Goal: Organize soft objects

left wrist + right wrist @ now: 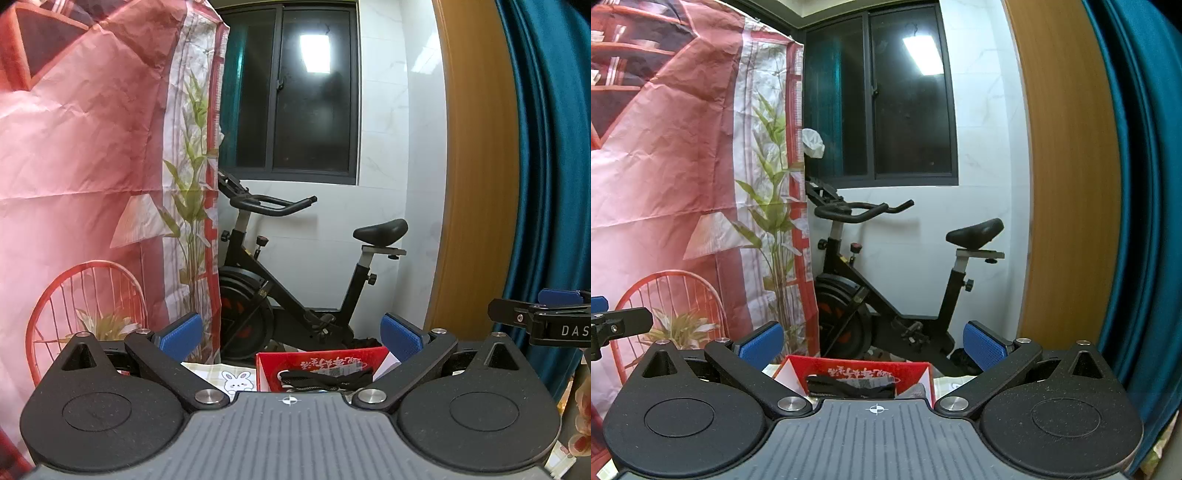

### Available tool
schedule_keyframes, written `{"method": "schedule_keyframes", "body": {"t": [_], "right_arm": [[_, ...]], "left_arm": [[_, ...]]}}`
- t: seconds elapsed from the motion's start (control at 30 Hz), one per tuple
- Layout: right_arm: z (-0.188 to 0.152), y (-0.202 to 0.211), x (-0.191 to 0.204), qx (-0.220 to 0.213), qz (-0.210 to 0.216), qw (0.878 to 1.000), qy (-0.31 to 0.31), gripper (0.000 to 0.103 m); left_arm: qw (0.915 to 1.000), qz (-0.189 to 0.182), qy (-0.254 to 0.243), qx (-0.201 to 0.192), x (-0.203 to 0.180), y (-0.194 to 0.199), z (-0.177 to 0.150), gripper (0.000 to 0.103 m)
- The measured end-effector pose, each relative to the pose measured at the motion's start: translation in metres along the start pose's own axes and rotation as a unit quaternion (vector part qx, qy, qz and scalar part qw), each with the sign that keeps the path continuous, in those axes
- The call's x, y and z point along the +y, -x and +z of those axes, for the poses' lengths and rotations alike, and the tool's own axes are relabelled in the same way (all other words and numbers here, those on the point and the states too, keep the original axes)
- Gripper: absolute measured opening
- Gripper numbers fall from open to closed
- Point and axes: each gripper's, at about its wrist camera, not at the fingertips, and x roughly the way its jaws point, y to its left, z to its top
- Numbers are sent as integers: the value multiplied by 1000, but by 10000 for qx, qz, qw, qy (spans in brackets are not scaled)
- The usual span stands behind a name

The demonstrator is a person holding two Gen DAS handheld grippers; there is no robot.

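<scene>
Behind, at 12 o'clock, an exercise bike [295, 273] is standing under a dark window [295, 92]. Both the left gripper [291, 334] and right gripper [873, 341] are hovering spread and empty, level above a red gift bag [864, 373] at 6 o'clock, seemingly poised to start sorting.

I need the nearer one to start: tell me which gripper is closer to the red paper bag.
Right, though only narrowly. The red paper bag sits centred between the open fingers of the right gripper. The left gripper, also open, sees the bag slightly right of centre and a little farther ahead.
</scene>
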Motion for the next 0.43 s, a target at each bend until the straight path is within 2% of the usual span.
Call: {"method": "schedule_keyframes", "body": {"t": [0.43], "right_arm": [[0, 0, 1, 3, 2, 10000, -5, 103]], "left_arm": [[10000, 15, -47, -20, -1, 1, -1, 103]]}}
